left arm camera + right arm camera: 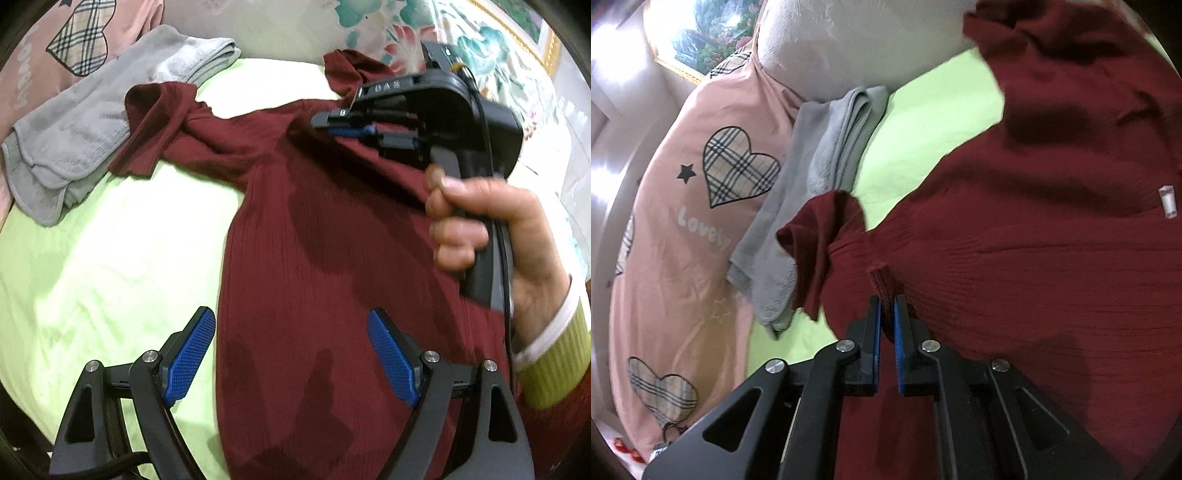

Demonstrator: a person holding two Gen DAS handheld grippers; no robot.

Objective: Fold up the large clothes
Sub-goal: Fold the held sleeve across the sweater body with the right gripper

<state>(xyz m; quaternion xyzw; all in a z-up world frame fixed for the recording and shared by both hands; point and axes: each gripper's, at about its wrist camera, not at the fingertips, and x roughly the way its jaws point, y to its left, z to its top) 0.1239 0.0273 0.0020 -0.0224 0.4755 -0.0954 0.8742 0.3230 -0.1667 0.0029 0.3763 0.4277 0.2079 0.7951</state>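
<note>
Two tongs: both show, one held in each hand.
Left tongs (291,354): wide apart, blue pads on each side, nothing between them. They hang over the bottom part of the red top.
Red top (325,236): a big dark red ribbed top. It lies spread on the bed, body near, sleeves and neck far.
Right tongs (885,314): almost closed, only a thin gap between the blue pads. A small bunch of red cloth sits right at the tips. I cannot tell if the pads pinch it.
Right hand (491,236): it grips the black handle of the right tongs, above the red top. A yellow-green sleeve (554,362) with a white edge covers the wrist.
White tag (1168,201): a little label on the red top, on the right side of the right camera view.
Near sleeve (147,125): folded over, its end rests on the grey cloth.
Bed (92,266): light green sheet under everything.
Grey cloth (85,140): soft, folded, beside the red top, touching the sleeve.
Pink pillow (683,206): behind the grey cloth, with checked hearts and a black star.
Far back: a flower picture (701,33) in a gold frame.
</note>
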